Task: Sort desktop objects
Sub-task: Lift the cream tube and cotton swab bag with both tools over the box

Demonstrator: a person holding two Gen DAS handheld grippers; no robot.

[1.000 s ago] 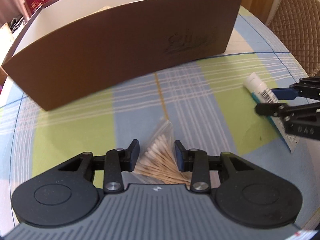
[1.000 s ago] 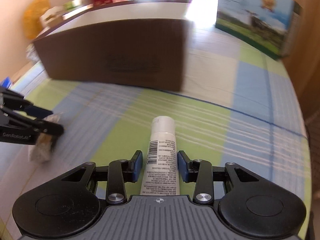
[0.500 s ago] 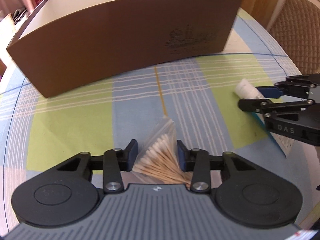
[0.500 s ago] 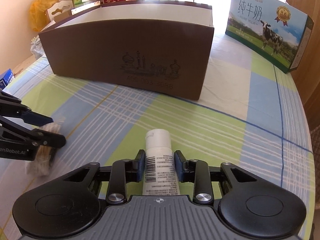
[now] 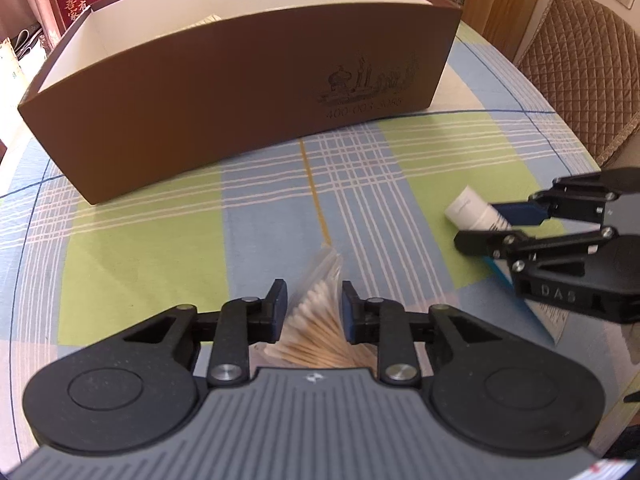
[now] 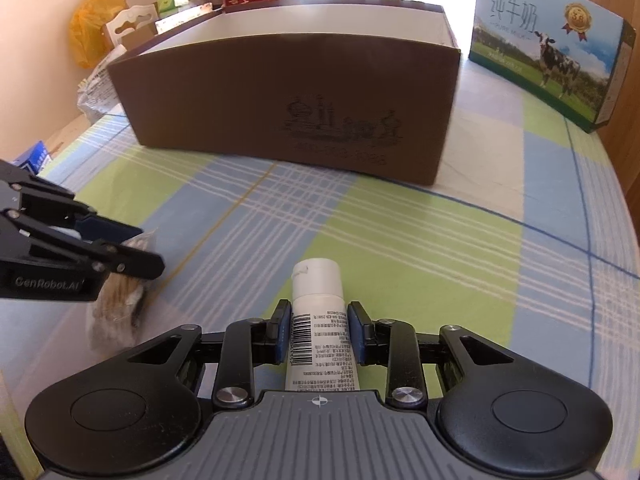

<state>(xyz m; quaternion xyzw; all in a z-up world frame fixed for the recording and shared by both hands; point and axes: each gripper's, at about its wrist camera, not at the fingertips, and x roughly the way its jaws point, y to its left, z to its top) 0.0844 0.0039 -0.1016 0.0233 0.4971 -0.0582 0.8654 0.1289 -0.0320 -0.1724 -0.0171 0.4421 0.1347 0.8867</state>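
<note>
A clear bag of cotton swabs (image 5: 316,320) sits between the fingers of my left gripper (image 5: 314,310), which is shut on it just above the checked tablecloth. My right gripper (image 6: 319,330) is shut on a white tube with a barcode (image 6: 318,308), cap pointing forward. The tube (image 5: 474,210) and the right gripper (image 5: 516,224) also show at the right of the left wrist view. The left gripper (image 6: 132,246) and the swab bag (image 6: 120,312) show at the left of the right wrist view. A brown open box (image 5: 240,80) with a white inside stands ahead; it also shows in the right wrist view (image 6: 296,96).
A milk carton box (image 6: 548,44) stands to the right of the brown box. A quilted chair (image 5: 580,64) is beyond the table's right edge. A yellow bag (image 6: 92,36) and clutter lie beyond the far left. The checked tablecloth (image 6: 400,240) lies between grippers and box.
Both grippers have closed tighter on their items and lifted slightly. The right gripper with the tube has moved a little lower in the left wrist view.
</note>
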